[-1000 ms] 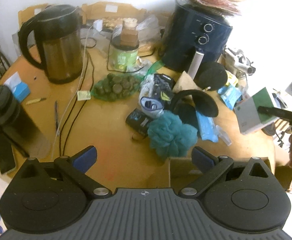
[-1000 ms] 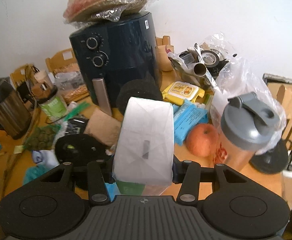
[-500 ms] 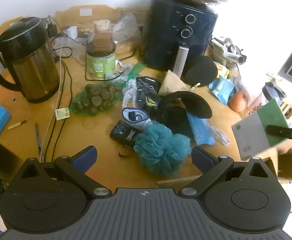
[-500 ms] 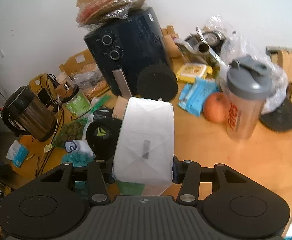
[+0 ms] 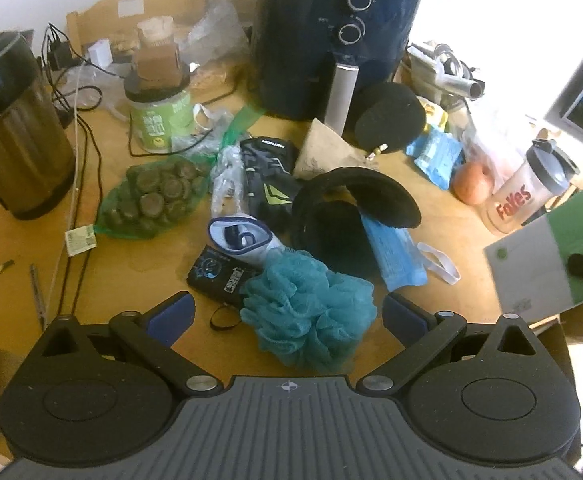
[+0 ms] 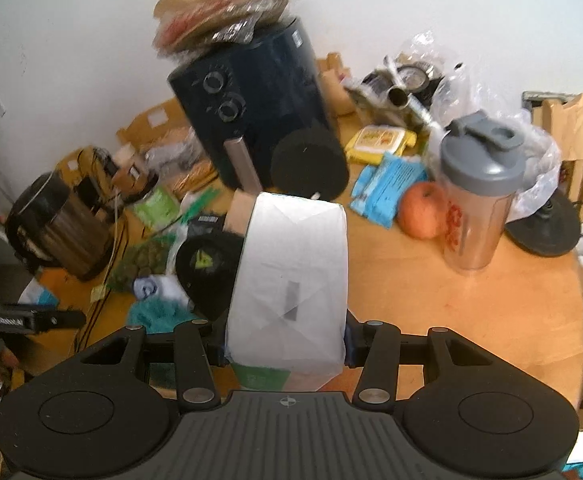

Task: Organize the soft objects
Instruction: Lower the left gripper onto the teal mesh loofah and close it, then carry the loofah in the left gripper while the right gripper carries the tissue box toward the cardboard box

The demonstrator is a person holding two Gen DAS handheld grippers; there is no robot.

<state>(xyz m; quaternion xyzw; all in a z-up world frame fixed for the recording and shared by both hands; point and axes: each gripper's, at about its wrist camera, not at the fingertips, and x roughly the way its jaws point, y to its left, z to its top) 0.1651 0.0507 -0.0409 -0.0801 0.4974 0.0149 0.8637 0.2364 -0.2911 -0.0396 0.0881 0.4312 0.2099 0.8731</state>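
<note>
A teal mesh bath pouf (image 5: 307, 312) lies on the wooden table (image 5: 139, 280), in the gap between my left gripper's (image 5: 287, 314) open fingers, which do not touch it. Behind it lie a white sock (image 5: 239, 236), black gloves (image 5: 269, 184), black earmuffs (image 5: 351, 208) and a blue mask pack (image 5: 391, 256). My right gripper (image 6: 286, 346) is shut on a soft white-and-green pack (image 6: 291, 280), held above the table's near edge. The same pack (image 5: 543, 256) shows at the right of the left wrist view.
A dark blue air fryer (image 5: 331, 40) stands at the back with a black round pad (image 5: 389, 120) against it. A kettle (image 5: 11, 128), a green jar (image 5: 159, 116), cables and a bag of dark discs (image 5: 151, 200) fill the left. A shaker bottle (image 6: 479, 200) and an apple (image 6: 421, 210) stand right.
My left gripper has moved down and in over the table, so the teal pouf now sits between its fingers. The right gripper has drifted and rolled a little, with the pack still in it.
</note>
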